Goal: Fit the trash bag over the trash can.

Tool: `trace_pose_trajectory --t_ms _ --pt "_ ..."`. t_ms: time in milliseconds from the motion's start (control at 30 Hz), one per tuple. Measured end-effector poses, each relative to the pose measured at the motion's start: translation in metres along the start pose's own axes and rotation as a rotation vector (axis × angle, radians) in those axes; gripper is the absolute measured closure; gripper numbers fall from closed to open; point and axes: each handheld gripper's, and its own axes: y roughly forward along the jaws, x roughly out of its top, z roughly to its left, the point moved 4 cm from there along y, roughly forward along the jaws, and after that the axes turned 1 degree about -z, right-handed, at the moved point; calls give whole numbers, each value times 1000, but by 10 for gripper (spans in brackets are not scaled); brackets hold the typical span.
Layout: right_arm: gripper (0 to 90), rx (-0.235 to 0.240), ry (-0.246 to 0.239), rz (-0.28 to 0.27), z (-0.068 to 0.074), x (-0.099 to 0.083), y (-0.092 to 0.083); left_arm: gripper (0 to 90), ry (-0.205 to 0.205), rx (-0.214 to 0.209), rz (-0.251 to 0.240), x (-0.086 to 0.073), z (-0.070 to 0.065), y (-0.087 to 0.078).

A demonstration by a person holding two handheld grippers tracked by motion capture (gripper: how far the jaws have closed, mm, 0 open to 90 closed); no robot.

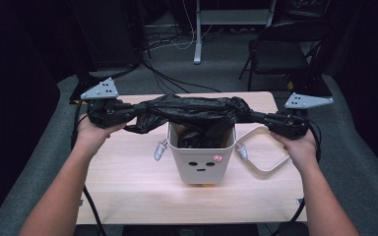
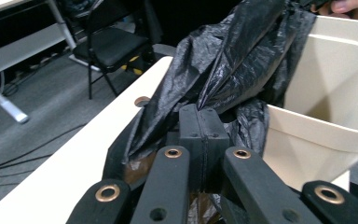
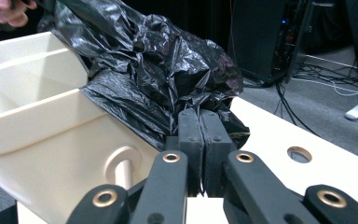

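A folding chair (image 1: 279, 53) stands beyond the table (image 1: 128, 191).

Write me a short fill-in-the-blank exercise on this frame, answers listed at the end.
1. Both grippers are shut on a black plastic ____, the left gripper on one side and the right gripper on the other.
2. The bag is stretched over a cream ____ with a face on its front.
3. The bin stands on a light ____ table.

Missing words: bag; bin; wooden

Hand-held gripper (image 2: 204, 116) clamps black bag (image 2: 223, 65) beside cream bin (image 2: 326, 93).
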Motion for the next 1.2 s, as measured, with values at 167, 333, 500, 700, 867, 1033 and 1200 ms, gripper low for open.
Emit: trace_pose_trajectory --t_ms 167,333,500,700,867,1033,1200 --pt "729 17 29 -42 0 8 -13 895 23 -40 -19 2 -9 0" --pt "676 15 -11 -81 9 26 -28 895 36 -52 -14 4 -14 1" --pt "626 28 -46 -70 18 42 -27 895 36 -72 -12 6 -18 3" --pt "557 68 -72 -20 29 54 -4 895 53 -99 0 8 -22 4" --pt "498 59 -116 55 33 58 19 896 50 -110 2 6 -24 3" --pt "717 56 -111 86 34 53 21 895 53 -123 1 3 -28 1" --pt "877 72 -118 85 38 44 12 896 63 -128 9 -2 -31 -1"
